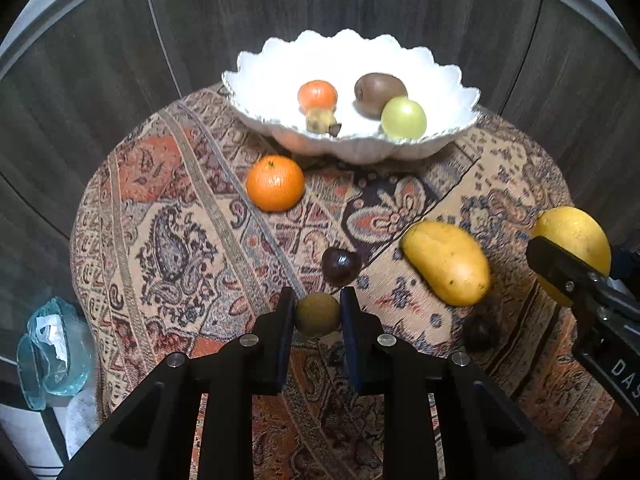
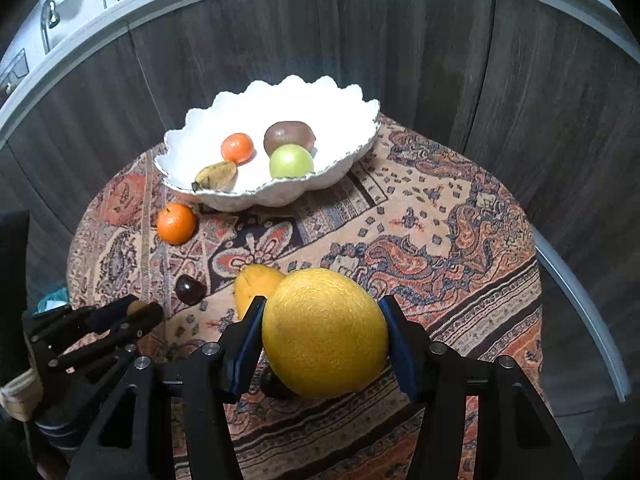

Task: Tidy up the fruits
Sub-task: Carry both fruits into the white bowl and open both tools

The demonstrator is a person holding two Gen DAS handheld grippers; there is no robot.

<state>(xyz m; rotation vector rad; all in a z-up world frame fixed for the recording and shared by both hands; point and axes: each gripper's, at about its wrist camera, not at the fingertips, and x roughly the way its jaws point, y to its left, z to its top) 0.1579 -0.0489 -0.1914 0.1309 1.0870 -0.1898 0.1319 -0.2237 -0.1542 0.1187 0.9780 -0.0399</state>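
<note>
My left gripper [image 1: 318, 312] is shut on a small brownish-green round fruit [image 1: 318, 314], above the patterned tablecloth [image 1: 180, 240]. My right gripper [image 2: 324, 332] is shut on a large yellow citrus [image 2: 324, 332], which also shows at the right edge of the left wrist view [image 1: 576, 236]. A white scalloped bowl [image 1: 256, 80] at the back holds a small orange [image 1: 317, 94], a kiwi [image 1: 378, 90], a green apple [image 1: 403, 118] and a small spotted banana [image 1: 320, 120]. An orange [image 1: 275, 183], a dark plum [image 1: 341, 266] and a yellow mango [image 1: 448, 262] lie on the cloth.
The round table [image 2: 460, 220] stands against dark wood panels [image 2: 440, 60]. A blue-tinted glass dish [image 1: 52, 356] sits low at the left beyond the table edge. A second dark fruit [image 2: 274, 386] lies under the yellow citrus. A counter with a tap [image 2: 48, 20] is at the far left.
</note>
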